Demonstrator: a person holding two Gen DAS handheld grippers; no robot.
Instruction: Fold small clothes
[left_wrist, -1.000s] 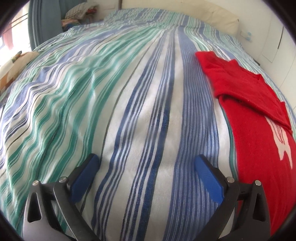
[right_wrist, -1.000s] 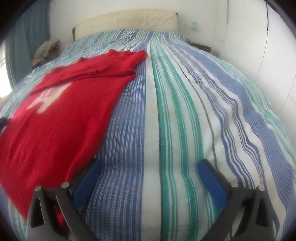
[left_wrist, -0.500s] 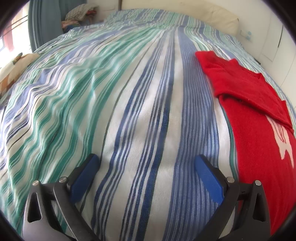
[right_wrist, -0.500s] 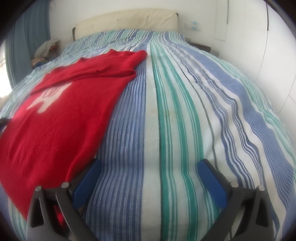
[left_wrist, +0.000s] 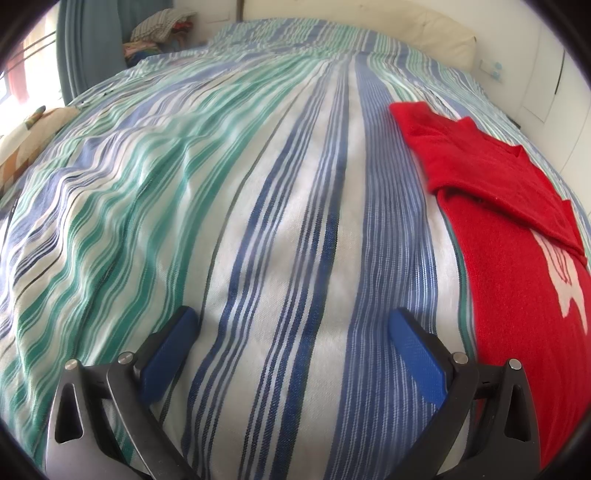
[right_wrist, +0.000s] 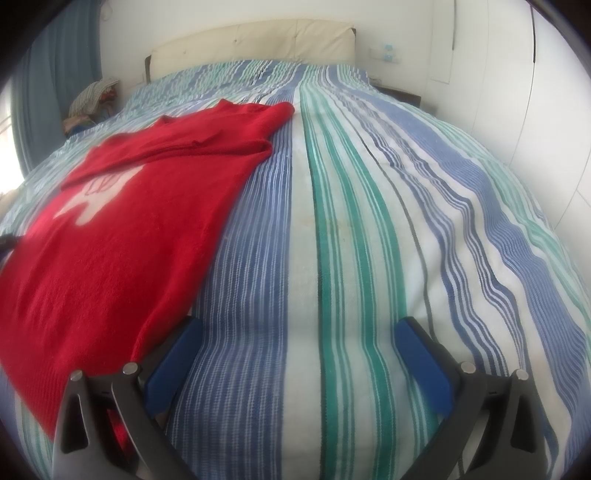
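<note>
Red sweater (right_wrist: 122, 236) flat on striped bedspread (left_wrist: 280, 206), both sleeves folded across chest, body not yet folded. Left gripper (left_wrist: 291, 332) and right gripper (right_wrist: 299, 339) spread wide, empty, flanking sweater over bare cover. Next, likely: pinch hem corners, carry toward collar. Ample open bedspread beyond both side edges.

A bed under a blue, green and white striped bedspread (right_wrist: 351, 229) fills the space ahead. Beyond it stands a cream padded headboard (right_wrist: 255, 44) against a white wall (right_wrist: 491, 74). Far left, blue curtains (left_wrist: 88, 44) hang beside a bright window (left_wrist: 14, 74).
</note>
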